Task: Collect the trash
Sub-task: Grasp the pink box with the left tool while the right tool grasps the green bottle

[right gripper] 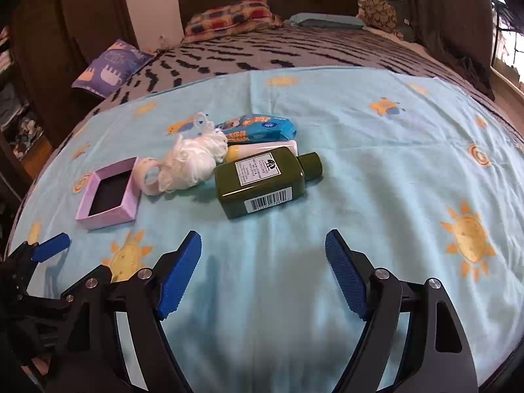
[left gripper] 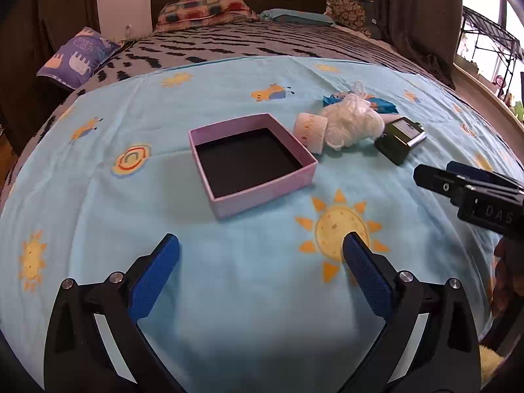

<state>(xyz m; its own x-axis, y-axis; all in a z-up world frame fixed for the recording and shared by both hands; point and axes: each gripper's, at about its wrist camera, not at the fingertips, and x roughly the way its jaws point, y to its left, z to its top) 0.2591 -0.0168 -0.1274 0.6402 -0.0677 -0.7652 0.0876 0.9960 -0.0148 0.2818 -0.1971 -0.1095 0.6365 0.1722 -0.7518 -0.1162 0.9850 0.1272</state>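
Observation:
A pink open box [left gripper: 252,160] [right gripper: 109,193] with a dark inside lies on a light blue sheet [left gripper: 229,278] [right gripper: 376,163]. To its right sit a roll of white tape [left gripper: 309,131] [right gripper: 149,175], a white mesh puff [left gripper: 352,122] [right gripper: 193,162], a blue wrapper [right gripper: 262,127] [left gripper: 384,104], a yellow-capped white tube [right gripper: 262,149] and a dark green bottle [right gripper: 267,180] [left gripper: 399,137]. My left gripper [left gripper: 262,249] stands open just in front of the box. In front of the bottle, my right gripper [right gripper: 263,245] is open too; nothing lies between either pair of fingers.
The sheet covers the near end of a bed with a zigzag-patterned cover [left gripper: 245,42] and pillows [left gripper: 203,8] by a dark headboard. A purple cushion [left gripper: 78,57] lies at the left edge. Dark curtains and a window rack [left gripper: 491,42] stand at the right.

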